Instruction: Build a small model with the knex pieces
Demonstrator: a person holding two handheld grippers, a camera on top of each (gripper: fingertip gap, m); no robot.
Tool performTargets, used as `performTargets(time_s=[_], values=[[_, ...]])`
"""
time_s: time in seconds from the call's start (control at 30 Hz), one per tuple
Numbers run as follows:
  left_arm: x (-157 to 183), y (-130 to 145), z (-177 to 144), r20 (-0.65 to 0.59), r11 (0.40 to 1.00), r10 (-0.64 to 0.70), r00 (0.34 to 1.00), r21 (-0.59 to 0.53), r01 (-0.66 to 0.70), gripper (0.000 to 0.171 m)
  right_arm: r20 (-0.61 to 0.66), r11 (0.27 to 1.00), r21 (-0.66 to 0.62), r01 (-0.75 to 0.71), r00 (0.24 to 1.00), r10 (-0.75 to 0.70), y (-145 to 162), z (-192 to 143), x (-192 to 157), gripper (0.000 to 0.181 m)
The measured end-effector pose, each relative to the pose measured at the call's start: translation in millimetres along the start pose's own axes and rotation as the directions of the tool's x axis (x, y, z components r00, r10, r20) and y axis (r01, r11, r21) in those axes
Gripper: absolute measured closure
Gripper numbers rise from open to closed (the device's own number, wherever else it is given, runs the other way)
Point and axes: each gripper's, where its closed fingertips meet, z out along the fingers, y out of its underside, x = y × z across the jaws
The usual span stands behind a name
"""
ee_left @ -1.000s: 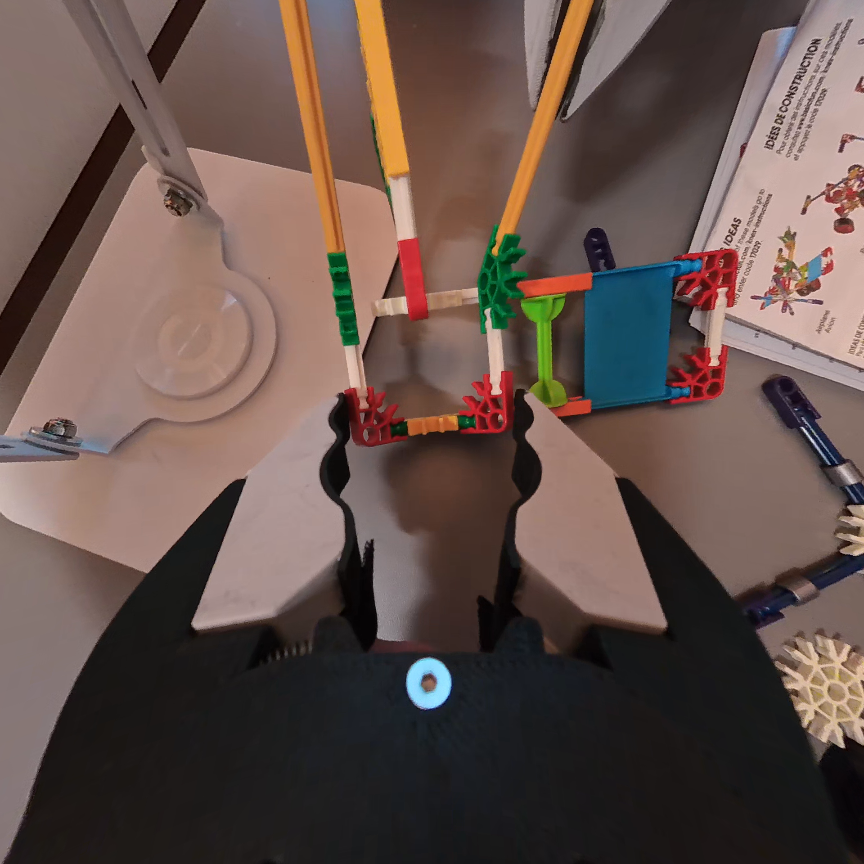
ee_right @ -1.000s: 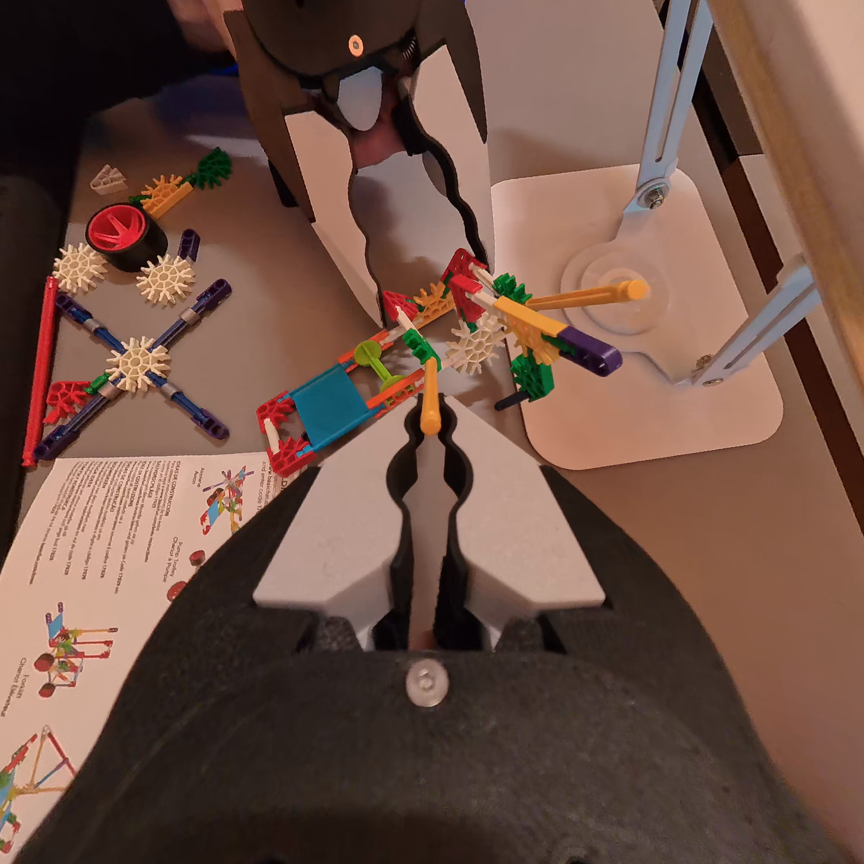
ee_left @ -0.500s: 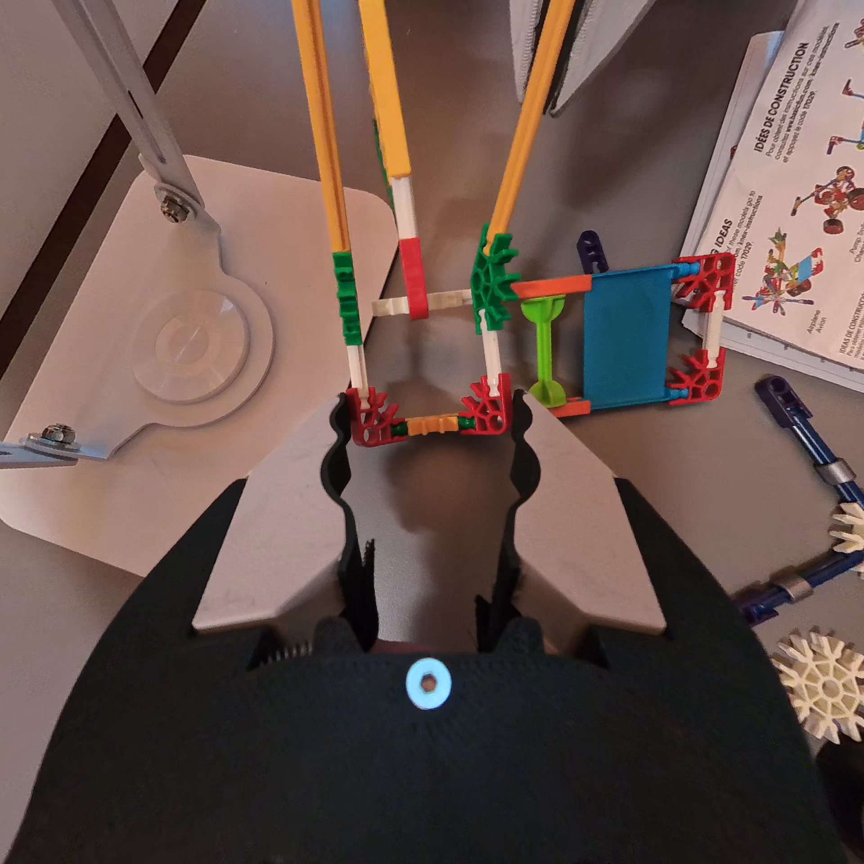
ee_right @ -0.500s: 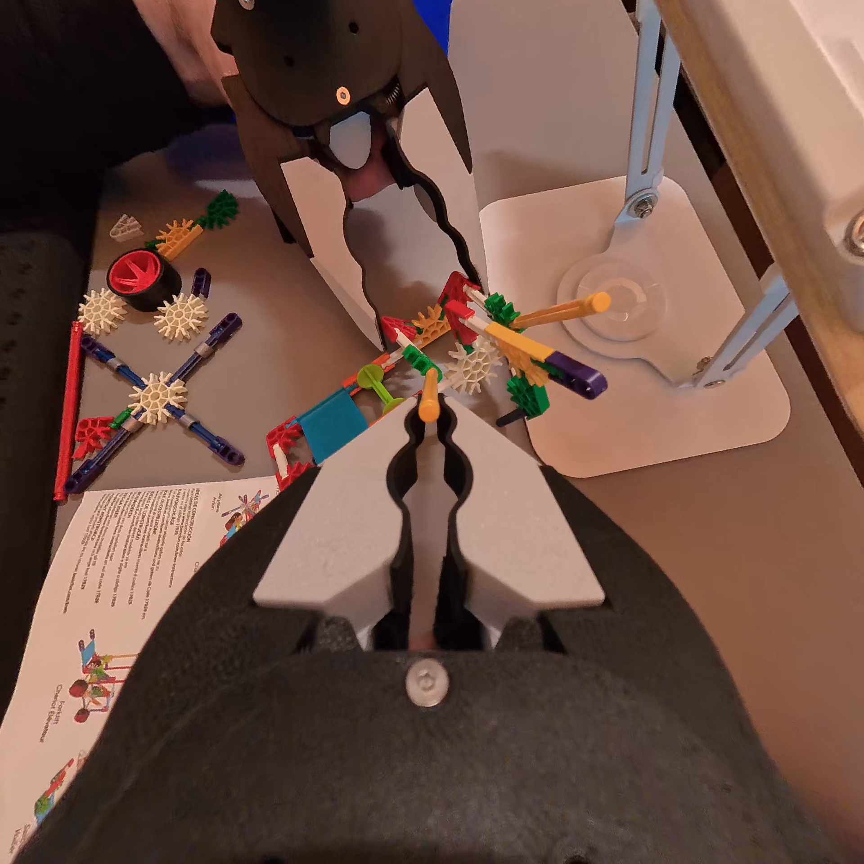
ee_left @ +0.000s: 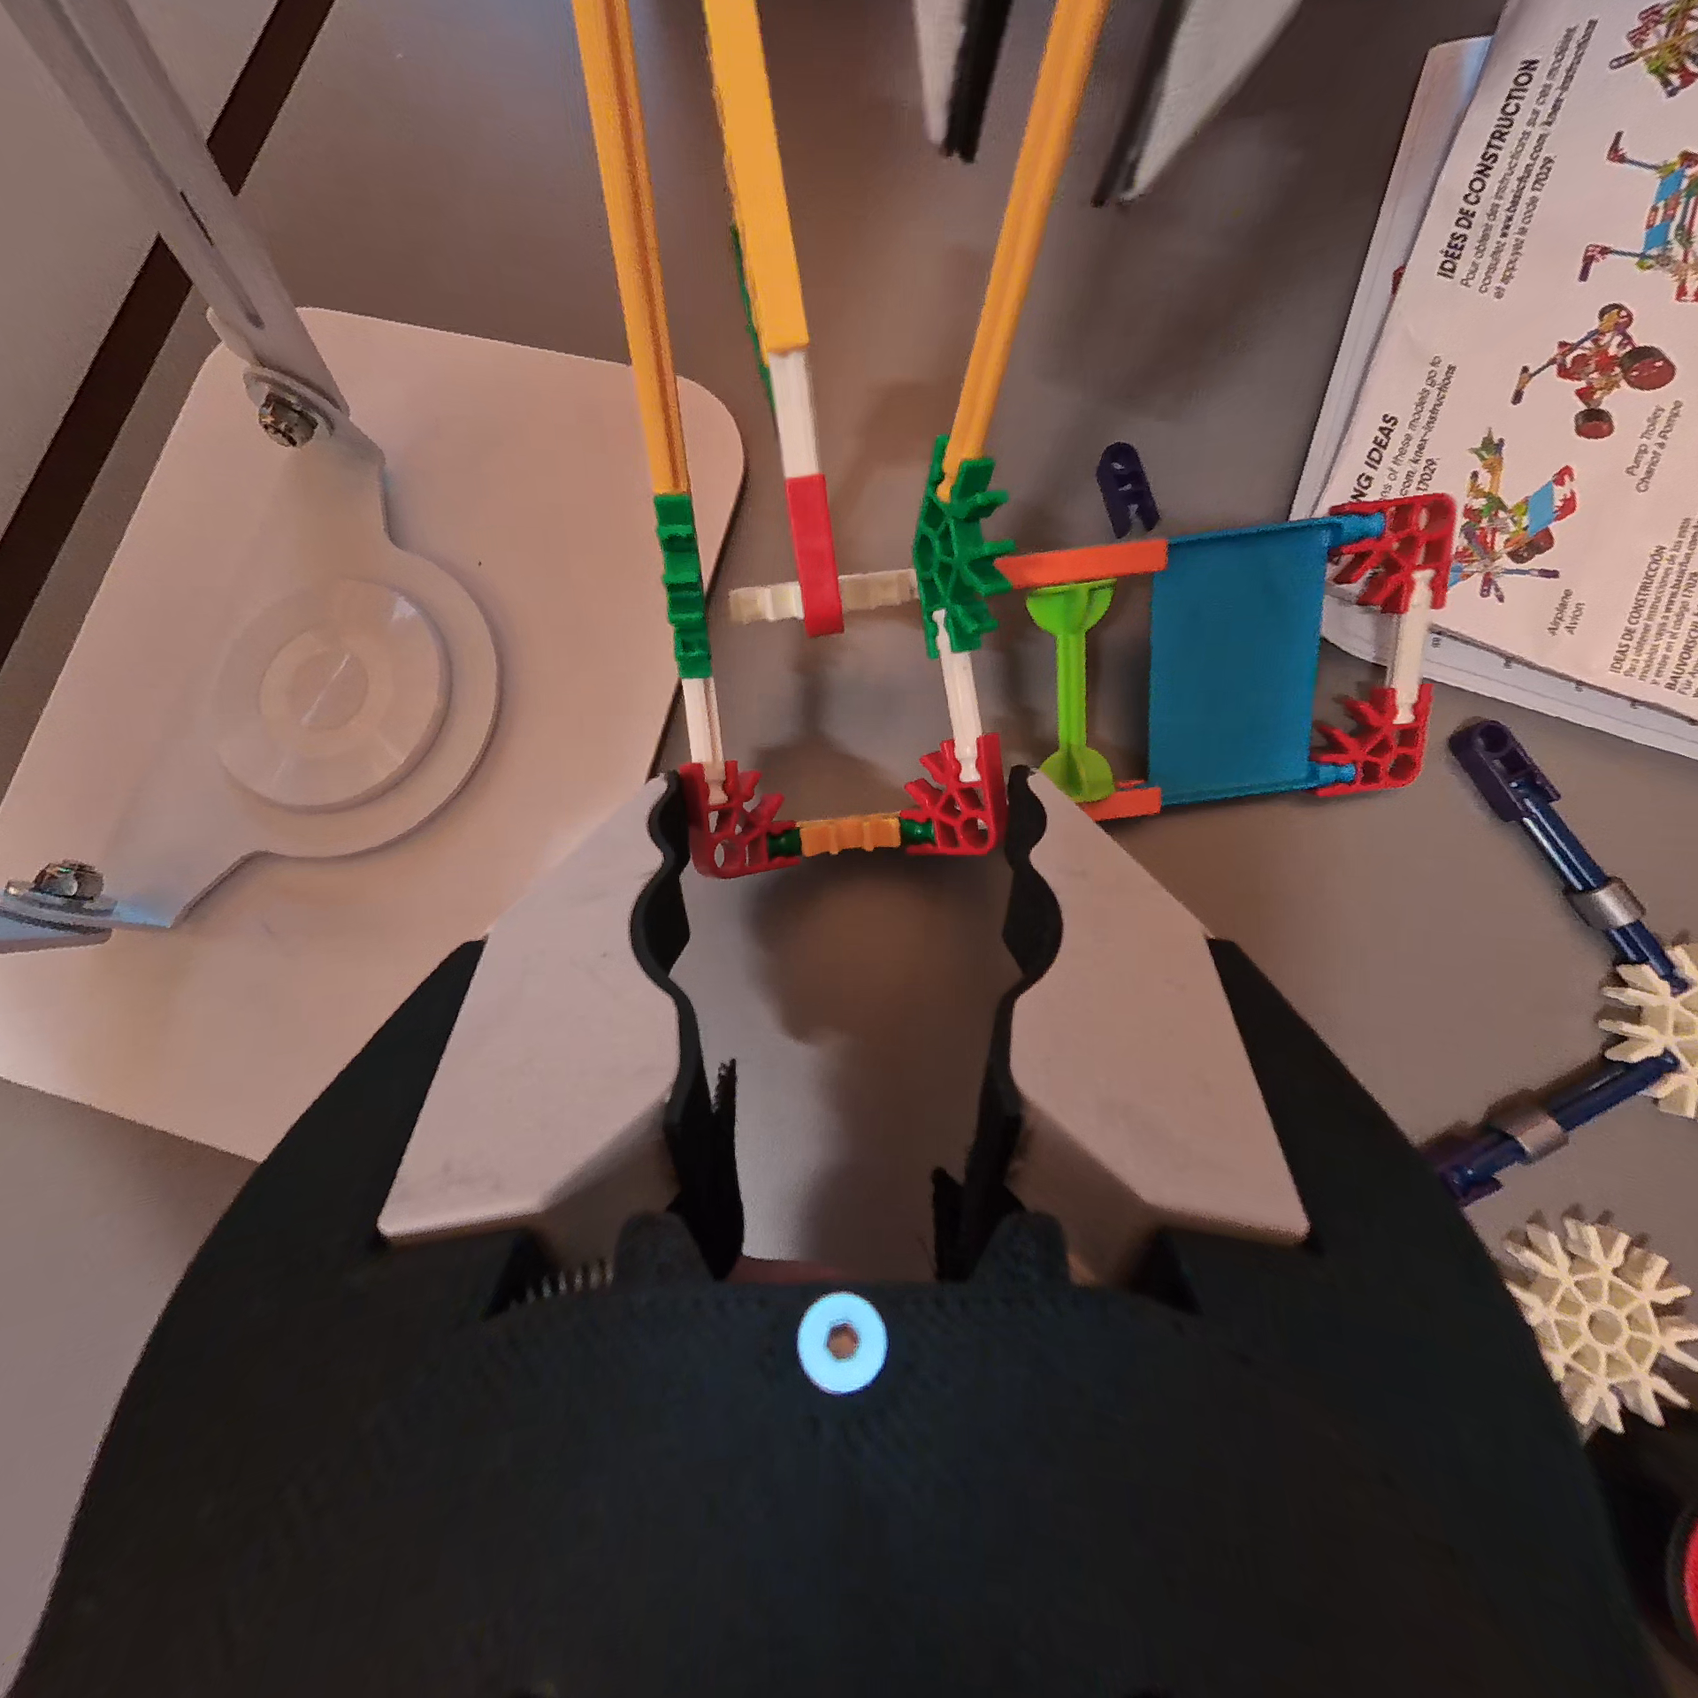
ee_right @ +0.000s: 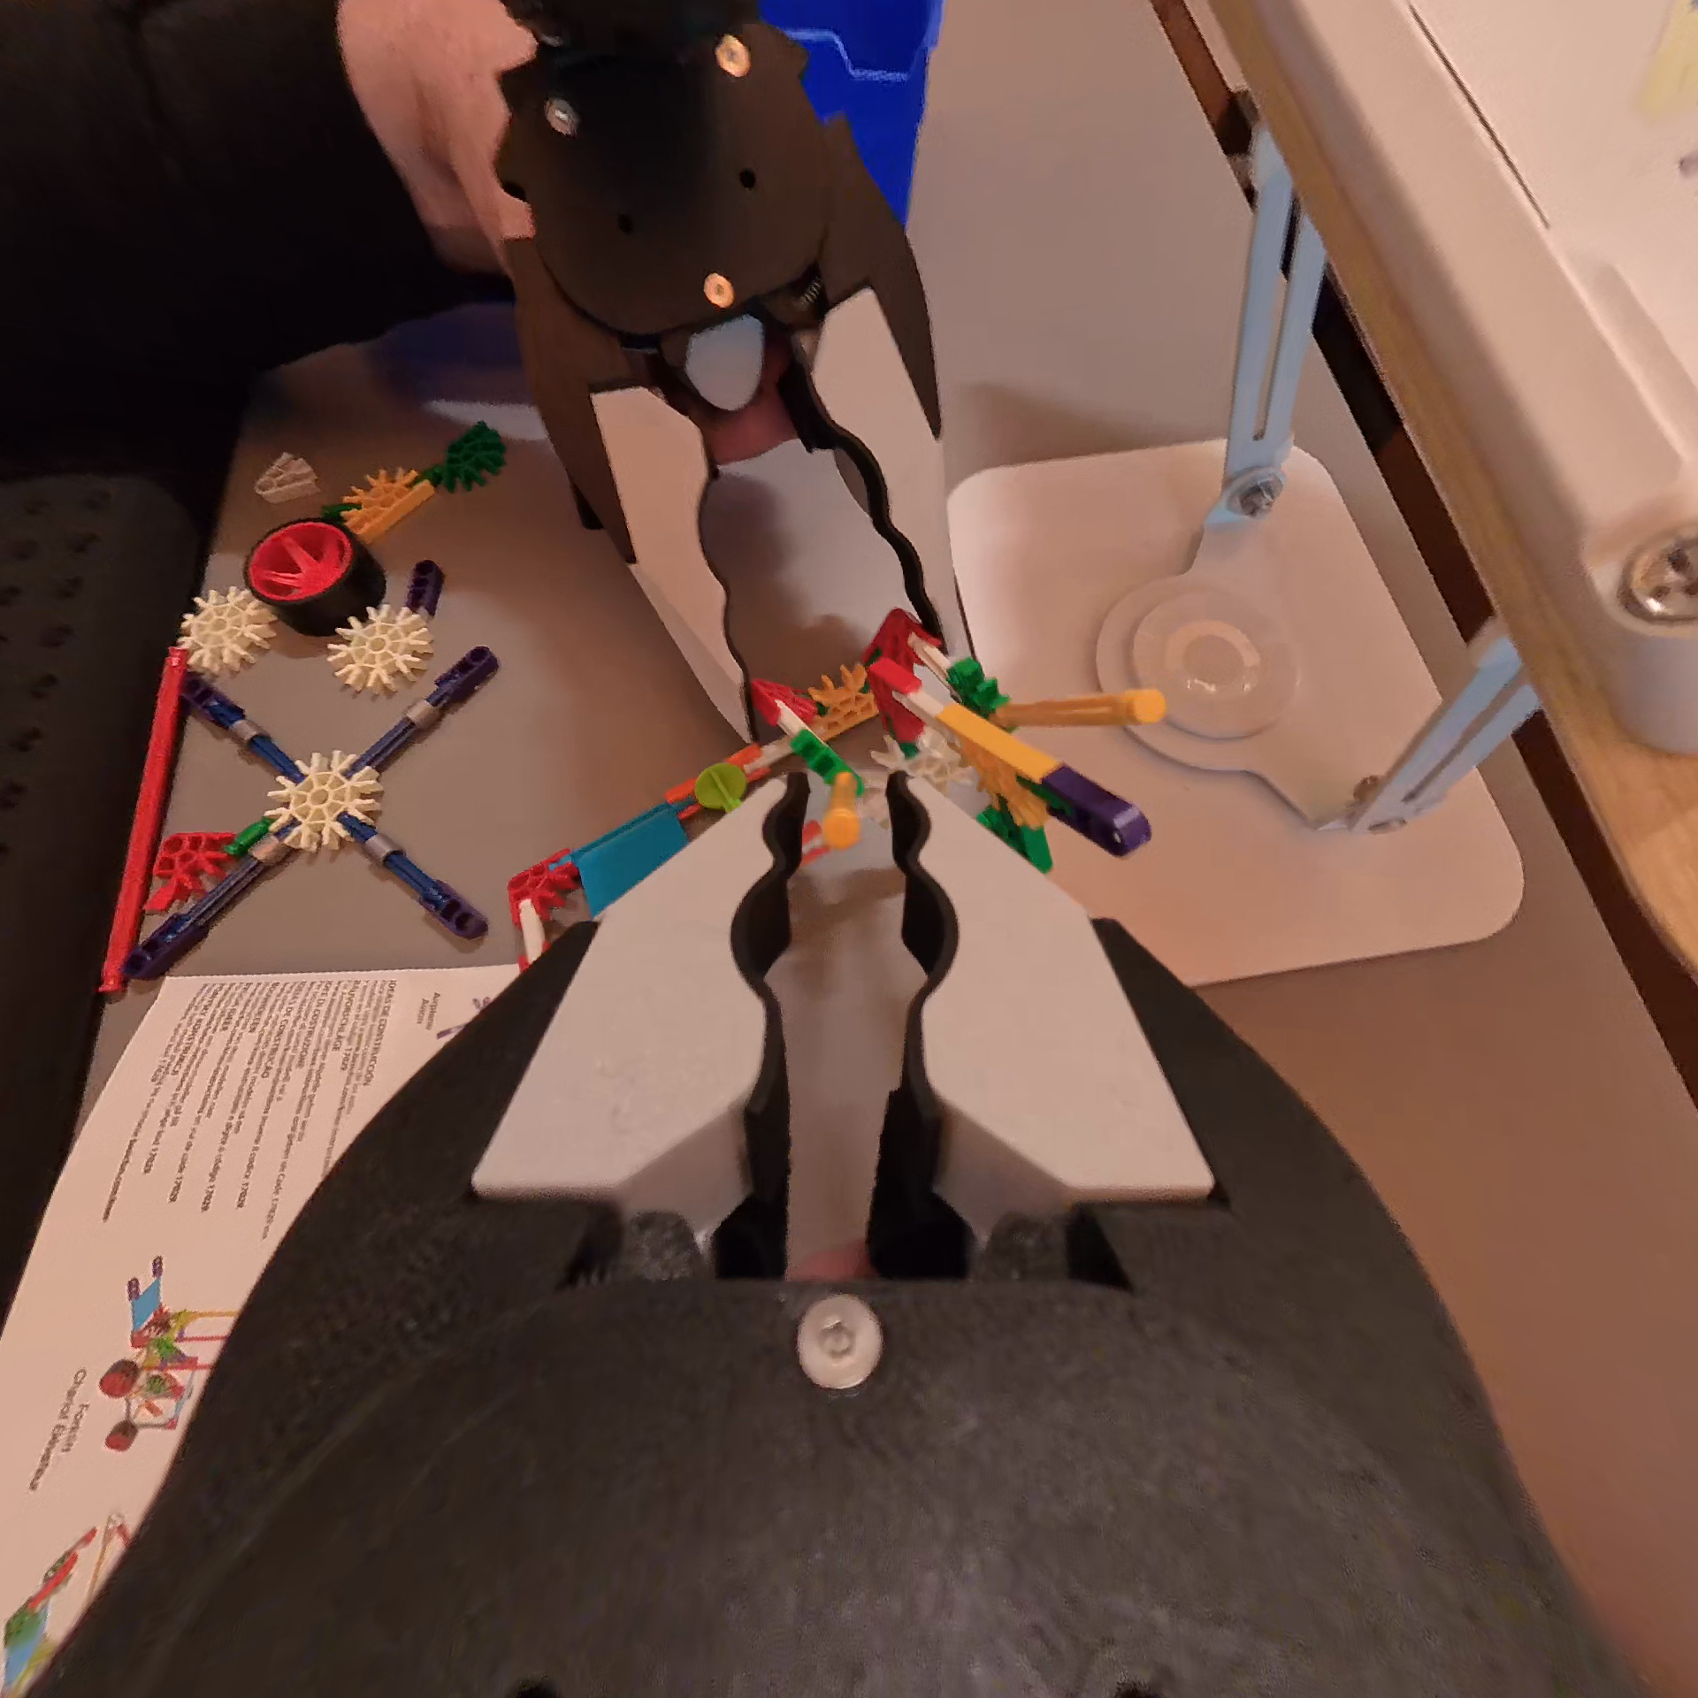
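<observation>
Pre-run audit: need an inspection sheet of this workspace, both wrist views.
Surface: grey table.
Job's things: rod-and-connector model resting on the table.
Clutter: instruction sheet, red wheel, blue-rod cross, loose white connectors, red rod.
Grippers: left gripper fingers clamp the model's red corners; right gripper open, orange rod tip between its fingers, not gripped.
Cables: nothing seen.
Surroundings: white stand base, blue bin, wooden ledge.

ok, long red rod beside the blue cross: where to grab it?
Grip the red rod mid-length, probably from straight above, fingers straddling its width. It lies flat and thin, and the blue cross crowds it near both ends, leaving the middle freest.
</observation>
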Motion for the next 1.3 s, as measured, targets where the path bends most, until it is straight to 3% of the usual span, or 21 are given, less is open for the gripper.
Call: performTargets(time_s=[0.17, 0.27, 0.33, 0.87, 1.17, 1.3], values=[[2, 0, 1, -0.004, 1.000, 0.007, 1.000, -0.005, -0.007, 0.104, 0.006, 0.996, -0.025, 0.088, 0.996, -0.088, 1, 4, -10, 0.162], [2, 0, 1, -0.006, 1.000, 0.007, 1.000, -0.006, -0.007, 0.104, -0.016, 0.994, -0.048, 0.099, 0.995, -0.099, 5, 4, -6, 0.178], [3, 0, 1, -0.009, 1.000, 0.010, 1.000, -0.005, -0.010, 0.104, 0.001, 0.995, -0.039, 0.088, 0.996, -0.088, 4, 4, -8, 0.179], [0, -5, -1, 0.016, 1.000, 0.018, 1.000, 0.012, -0.018, 0.105, 0.047, 0.964, -0.020, -0.264, 0.963, 0.265, 10, 4, 10, 0.179], [-2, -6, -2, 0.027, 1.000, 0.020, 0.999, 0.014, -0.020, 0.105, 0.058, 0.945, -0.008, -0.327, 0.943, 0.327, 13, 5, 15, 0.179], [-1, -7, -2, 0.022, 1.000, 0.020, 1.000, 0.020, -0.020, 0.105, 0.079, 0.964, 0.032, -0.263, 0.962, 0.260, 6, 3, 11, 0.179]])
